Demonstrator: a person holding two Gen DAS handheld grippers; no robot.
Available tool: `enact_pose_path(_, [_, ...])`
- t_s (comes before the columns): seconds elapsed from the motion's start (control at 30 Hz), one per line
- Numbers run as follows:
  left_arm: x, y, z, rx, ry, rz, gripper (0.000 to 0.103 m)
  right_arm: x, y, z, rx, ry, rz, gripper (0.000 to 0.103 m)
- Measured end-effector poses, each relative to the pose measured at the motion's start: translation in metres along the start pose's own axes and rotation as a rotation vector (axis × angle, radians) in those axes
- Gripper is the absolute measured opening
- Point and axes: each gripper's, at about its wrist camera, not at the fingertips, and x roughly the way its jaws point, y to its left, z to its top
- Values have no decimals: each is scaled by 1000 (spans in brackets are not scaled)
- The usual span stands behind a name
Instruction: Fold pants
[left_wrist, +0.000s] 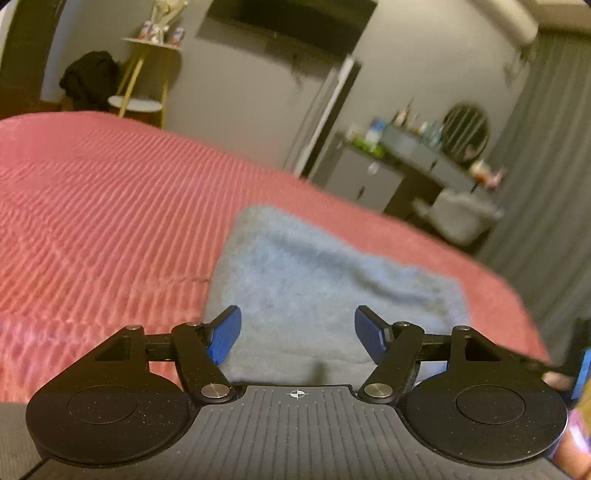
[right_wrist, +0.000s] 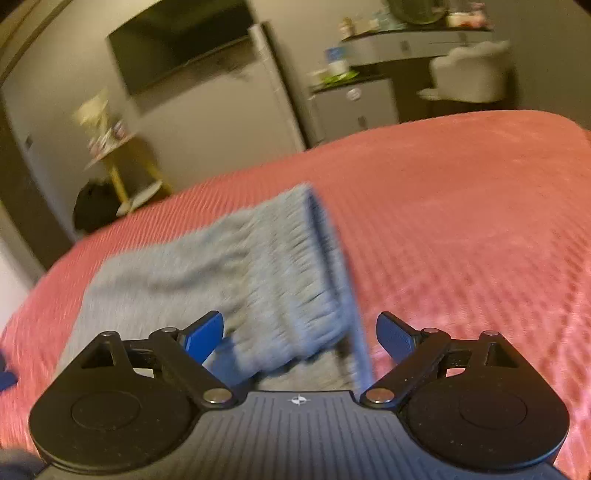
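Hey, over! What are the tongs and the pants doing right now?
Left tongs open, empty. Right tongs open, empty. Blue-grey pants lying folded on the pink bedspread. Nothing in the way.

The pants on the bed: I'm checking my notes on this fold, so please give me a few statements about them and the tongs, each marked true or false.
1. The pants are light blue-grey and lie on a pink ribbed bedspread. True.
2. The left tongs are clamped on the fabric. False: their blue pads stand apart, with the cloth lying beyond them.
3. The right tongs are open. True.
4. The pants are spread out full length. False: they lie as a compact folded block, with a ribbed band at one edge in the right wrist view.
5. A dark screen hangs on the wall beyond the bed. True.
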Motion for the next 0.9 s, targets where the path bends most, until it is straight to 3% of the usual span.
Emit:
enact_pose_path(0.07, [18, 1, -6, 15, 31, 47, 71, 8, 0, -1, -3, 48, -7, 91])
enact_pose_path(0.17, [51, 4, -17, 85, 112, 214, 75, 6, -11, -1, 46, 67, -16, 95])
enact_pose_path(0.2, [56, 8, -18, 64, 133, 234, 76, 4, -16, 0, 80, 63, -14, 95])
enact_pose_path(0.3, [53, 23, -13, -85, 137, 182, 76, -8, -35, 3, 228, 69, 20, 95])
enact_pose_path(0.4, [48, 33, -16, -156, 139, 158, 75, -20, -66, -11, 495, 143, 86, 95])
enact_pose_path(0.47, [44, 36, -17, -165, 129, 149, 74, -27, -79, -29, 649, 197, 179, 96])
enact_pose_path(0.63, [42, 30, -19, -115, 106, 152, 75, -29, -75, -46, 730, 259, 344, 96])
enact_pose_path(0.77, [33, 27, -21, -138, 82, 148, 74, -21, -74, -42, 711, 152, 300, 96])
enact_pose_path(0.83, [25, 30, -20, -159, 53, 143, 74, -19, -78, -41, 725, 125, 192, 84])
enact_pose_path(0.9, [20, 33, -17, -184, 12, 146, 74, -26, -77, -43, 703, 118, 152, 75])
